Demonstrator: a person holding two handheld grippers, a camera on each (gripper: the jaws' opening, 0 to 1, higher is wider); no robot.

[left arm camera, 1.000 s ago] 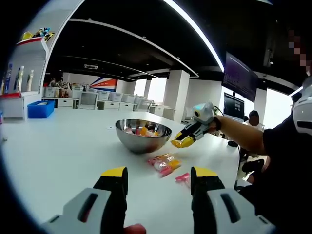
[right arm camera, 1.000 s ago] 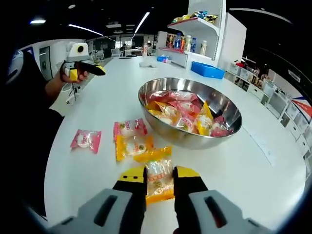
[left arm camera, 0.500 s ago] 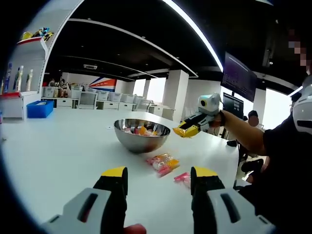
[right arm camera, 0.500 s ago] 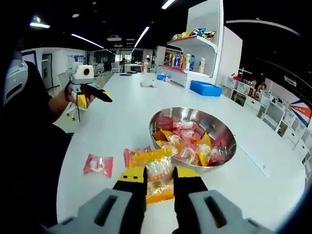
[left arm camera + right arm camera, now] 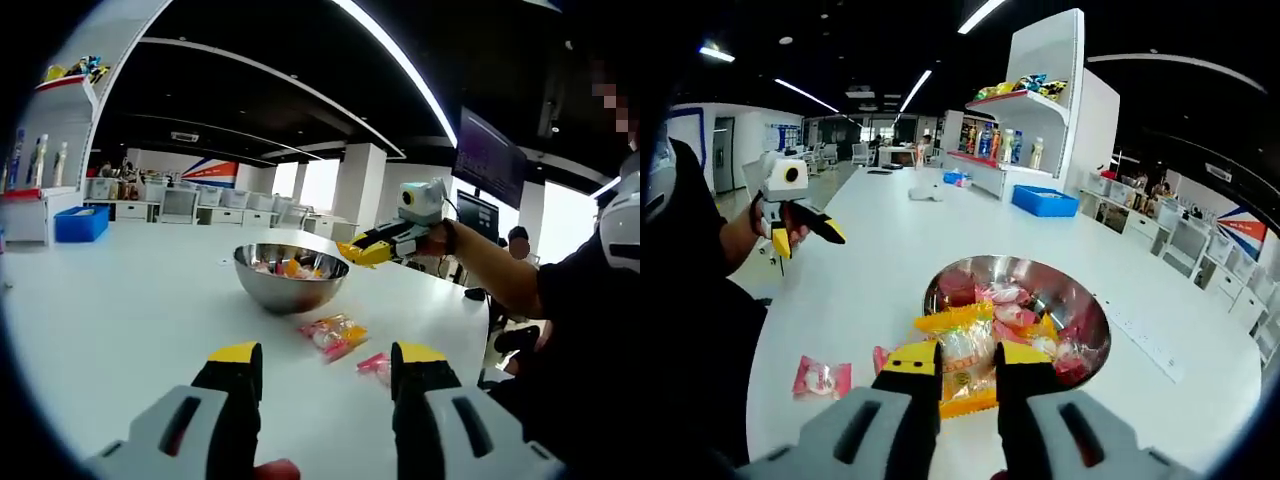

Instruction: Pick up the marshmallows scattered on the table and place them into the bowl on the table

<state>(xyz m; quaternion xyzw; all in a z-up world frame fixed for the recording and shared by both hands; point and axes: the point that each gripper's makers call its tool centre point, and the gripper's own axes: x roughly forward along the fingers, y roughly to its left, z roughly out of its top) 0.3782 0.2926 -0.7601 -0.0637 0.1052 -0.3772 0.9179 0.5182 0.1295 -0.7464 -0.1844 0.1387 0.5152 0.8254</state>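
Lifted since before, my right gripper [image 5: 968, 362] pinches a yellow marshmallow packet [image 5: 962, 370] above the bowl [image 5: 1092, 312], ready to drop; left gripper [image 5: 327, 362], lower centre, is spread.

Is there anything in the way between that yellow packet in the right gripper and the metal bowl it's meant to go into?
Nothing visible blocks it. The right gripper holds the yellow marshmallow packet in the air above the near side of the bowl, which is open-topped and already partly filled with packets. The left gripper hangs off to the side.
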